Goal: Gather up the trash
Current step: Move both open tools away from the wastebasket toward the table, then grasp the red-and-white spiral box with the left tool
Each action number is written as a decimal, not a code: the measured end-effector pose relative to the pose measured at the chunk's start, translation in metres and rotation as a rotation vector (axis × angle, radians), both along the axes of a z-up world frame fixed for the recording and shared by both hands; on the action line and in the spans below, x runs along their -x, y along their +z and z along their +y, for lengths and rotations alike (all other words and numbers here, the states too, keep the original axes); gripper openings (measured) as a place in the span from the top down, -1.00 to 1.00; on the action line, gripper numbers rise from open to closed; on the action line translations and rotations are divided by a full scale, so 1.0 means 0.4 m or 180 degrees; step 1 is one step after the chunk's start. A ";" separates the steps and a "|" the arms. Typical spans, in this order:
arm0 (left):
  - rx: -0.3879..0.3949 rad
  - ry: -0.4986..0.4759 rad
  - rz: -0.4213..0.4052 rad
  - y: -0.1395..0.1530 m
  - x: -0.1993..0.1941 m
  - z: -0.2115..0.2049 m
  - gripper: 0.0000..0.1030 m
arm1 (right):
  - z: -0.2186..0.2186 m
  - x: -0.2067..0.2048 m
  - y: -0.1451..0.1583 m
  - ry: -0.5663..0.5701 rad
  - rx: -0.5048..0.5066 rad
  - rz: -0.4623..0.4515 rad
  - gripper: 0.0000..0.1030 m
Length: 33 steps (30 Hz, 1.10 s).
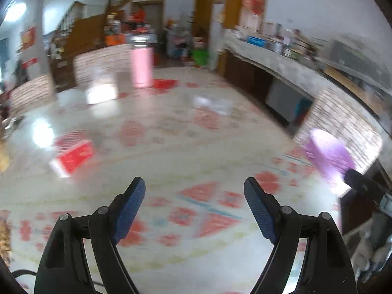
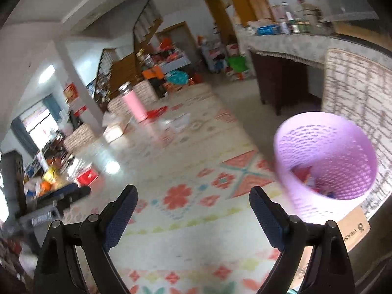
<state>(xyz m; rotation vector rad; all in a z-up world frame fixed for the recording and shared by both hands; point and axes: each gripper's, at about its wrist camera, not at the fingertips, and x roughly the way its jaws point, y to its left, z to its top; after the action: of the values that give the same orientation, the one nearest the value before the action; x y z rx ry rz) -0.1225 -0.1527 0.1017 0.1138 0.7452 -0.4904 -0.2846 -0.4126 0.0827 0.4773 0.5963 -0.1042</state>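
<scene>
Both grippers hang over the patterned tablecloth (image 2: 186, 223) with nothing in them: the left gripper (image 1: 194, 210) has its fingers (image 1: 129, 210) spread apart over bare cloth, and the right gripper (image 2: 193, 218) stands released too, fingers (image 2: 267, 218) wide with only the floral print between them.

The purple basket (image 2: 325, 164) sits just off the right fingers' outer side, and some red and coloured scraps already lie in its bottom. What looks left to pick up is further out: a red packet (image 1: 73, 154) ahead and to the outer side of the left fingers, and, well beyond both pairs of fingers, a crumpled clear wrapper (image 2: 178, 122) near the pink bottle (image 2: 134, 103).

I'd say the step now is reaching for the next piece. The red packet looks flat, so the left fingers should come down straddling one edge, close to the cloth, and pinch without bunching the tablecloth. The pictures are blurred, so slowing before closing would help.
</scene>
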 end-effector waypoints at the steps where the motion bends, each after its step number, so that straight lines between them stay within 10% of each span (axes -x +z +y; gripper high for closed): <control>1: -0.0027 0.0103 -0.0030 0.001 -0.026 0.040 -0.59 | 0.019 -0.011 -0.002 0.0043 0.0003 0.0023 -0.85; 8: -0.0018 0.0480 0.0165 0.001 -0.301 0.269 -0.61 | 0.105 -0.079 -0.026 0.0201 0.0000 0.0178 -0.85; 17: 0.0517 0.0528 0.1086 -0.125 -0.618 0.422 -0.61 | 0.153 -0.104 -0.028 0.0200 0.0060 0.0286 -0.85; 23: 0.0529 0.0091 0.1217 -0.161 -0.573 0.408 -0.61 | 0.170 -0.129 -0.026 0.0245 0.0092 0.0331 -0.85; 33: -0.0118 -0.0041 0.0712 -0.145 -0.416 0.244 -0.61 | 0.234 -0.224 -0.028 0.0498 0.0150 0.0444 -0.85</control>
<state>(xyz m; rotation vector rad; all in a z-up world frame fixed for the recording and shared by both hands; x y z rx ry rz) 0.0437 -0.0551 0.0438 0.0993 0.9734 -0.5067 -0.1948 -0.3189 0.0713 0.3780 0.7644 -0.0024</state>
